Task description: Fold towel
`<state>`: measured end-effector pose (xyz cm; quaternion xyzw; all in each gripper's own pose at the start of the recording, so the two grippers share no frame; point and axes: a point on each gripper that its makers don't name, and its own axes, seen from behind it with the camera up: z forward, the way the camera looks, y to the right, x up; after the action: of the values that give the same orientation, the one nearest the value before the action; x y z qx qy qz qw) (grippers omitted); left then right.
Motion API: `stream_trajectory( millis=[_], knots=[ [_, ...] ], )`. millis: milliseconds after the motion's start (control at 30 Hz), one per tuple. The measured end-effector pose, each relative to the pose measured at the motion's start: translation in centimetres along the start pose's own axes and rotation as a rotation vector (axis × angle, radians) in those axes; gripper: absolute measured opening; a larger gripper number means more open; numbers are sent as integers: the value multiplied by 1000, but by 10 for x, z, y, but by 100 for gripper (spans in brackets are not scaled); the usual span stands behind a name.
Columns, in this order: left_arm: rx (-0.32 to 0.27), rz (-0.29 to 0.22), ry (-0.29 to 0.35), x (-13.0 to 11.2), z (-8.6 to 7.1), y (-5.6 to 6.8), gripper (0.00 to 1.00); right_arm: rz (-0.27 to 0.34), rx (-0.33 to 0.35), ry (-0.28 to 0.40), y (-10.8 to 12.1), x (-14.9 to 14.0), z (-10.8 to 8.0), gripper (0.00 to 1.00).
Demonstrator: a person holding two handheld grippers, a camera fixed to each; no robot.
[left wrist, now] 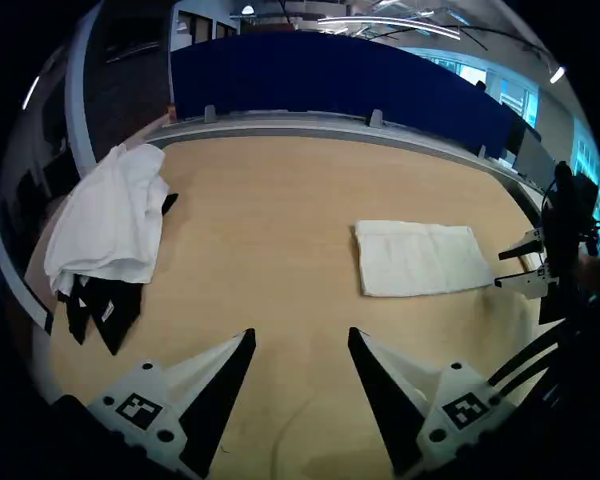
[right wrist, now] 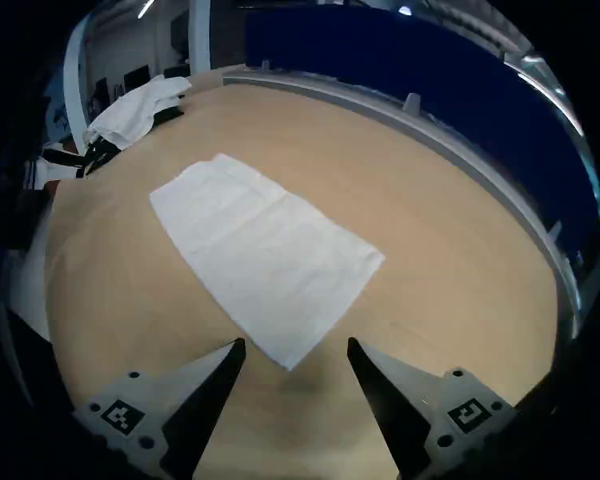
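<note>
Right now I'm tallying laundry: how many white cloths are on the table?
2. A flat towel lies ahead of the right gripper; a crumpled cloth is heaped on dark garments near the table edge. Others may hide underneath.

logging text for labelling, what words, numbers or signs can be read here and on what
No words or numbers are readable.
Left gripper and right gripper: black-and-white square markers, patterns, not text.
Black clothes: a small white patch, too small to read.
Towel: plain, no print.
</note>
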<state>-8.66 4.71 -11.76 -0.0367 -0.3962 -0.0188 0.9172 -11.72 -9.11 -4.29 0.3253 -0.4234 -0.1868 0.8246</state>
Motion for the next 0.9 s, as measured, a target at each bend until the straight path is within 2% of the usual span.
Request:
stream_trajectory(
  millis=[233,833,900],
  knots=[
    [11,-2,2,-2,-9,-5,85,10,16,-27,-2,-11,7,91],
    [22,-15,3,-8,-19,-12,85,31,49,-70,-2,-23,12,26],
    [24,-17,5,-7,-20,-13,85,30,52,-68,-2,-22,12,25]
  ],
)
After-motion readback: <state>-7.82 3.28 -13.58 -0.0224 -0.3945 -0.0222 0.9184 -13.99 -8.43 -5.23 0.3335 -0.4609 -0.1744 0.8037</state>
